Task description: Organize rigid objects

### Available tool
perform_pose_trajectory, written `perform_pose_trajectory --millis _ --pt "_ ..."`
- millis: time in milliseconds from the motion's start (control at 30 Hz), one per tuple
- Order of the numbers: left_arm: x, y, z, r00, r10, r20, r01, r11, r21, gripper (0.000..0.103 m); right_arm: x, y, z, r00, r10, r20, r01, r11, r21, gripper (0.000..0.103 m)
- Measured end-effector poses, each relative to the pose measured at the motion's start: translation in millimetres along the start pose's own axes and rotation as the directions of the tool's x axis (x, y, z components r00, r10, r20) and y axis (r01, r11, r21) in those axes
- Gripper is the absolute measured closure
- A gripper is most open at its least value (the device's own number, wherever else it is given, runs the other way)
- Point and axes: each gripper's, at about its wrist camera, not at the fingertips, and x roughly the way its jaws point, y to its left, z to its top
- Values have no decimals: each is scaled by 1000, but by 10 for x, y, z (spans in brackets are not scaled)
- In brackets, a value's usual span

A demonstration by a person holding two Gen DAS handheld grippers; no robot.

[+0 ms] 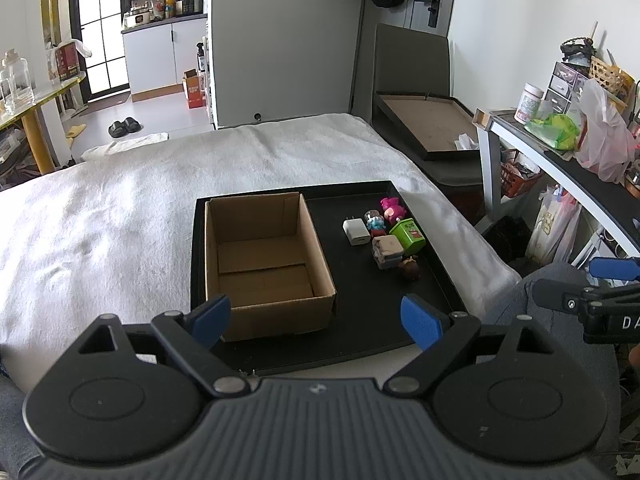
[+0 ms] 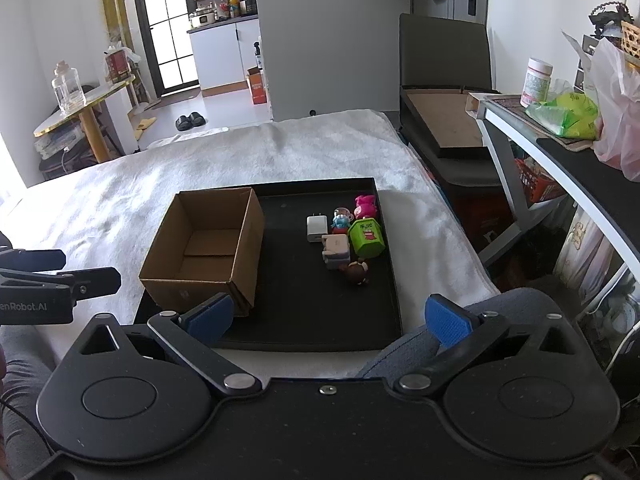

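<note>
The left gripper [image 1: 316, 320] hangs with its blue pads spread wide and nothing between them, over the near edge of a black tray [image 1: 360, 332]. The right gripper [image 2: 326, 316] is likewise spread and empty, poised above the tray's near right corner.

The tray lies on a white towel [image 1: 120, 208] and holds two groups. On its left half stands an open cardboard box [image 1: 264, 256], flaps up, with nothing inside but its bare bottom. On the right half, well apart from the box, a cluster of small rigid objects sits close together: a white charger [image 1: 356, 231] with its prongs pointing away, a small blue-and-white figure [image 1: 375, 222] just beside it, a pink figure [image 1: 391, 209] at the far end, a green box [image 1: 408, 236] tilted on the right, a grey-white cube adapter [image 1: 387, 252] in the middle, and a brown round figure [image 1: 410, 267] nearest the camera. All of them rest on the tray floor, none in the cardboard box.

Beside the bed, a second dark tray [image 1: 428, 120] with a brown inner surface leans on a chair, empty as far as can be seen.
</note>
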Motion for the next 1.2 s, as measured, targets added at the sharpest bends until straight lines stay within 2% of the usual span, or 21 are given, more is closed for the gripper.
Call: perform_pose_trajectory --millis 1200 --pt "-46 -17 22 1000 -3 -10 3 1000 10 12 -24 6 -13 1000 -8 -2 8 1000 11 0"
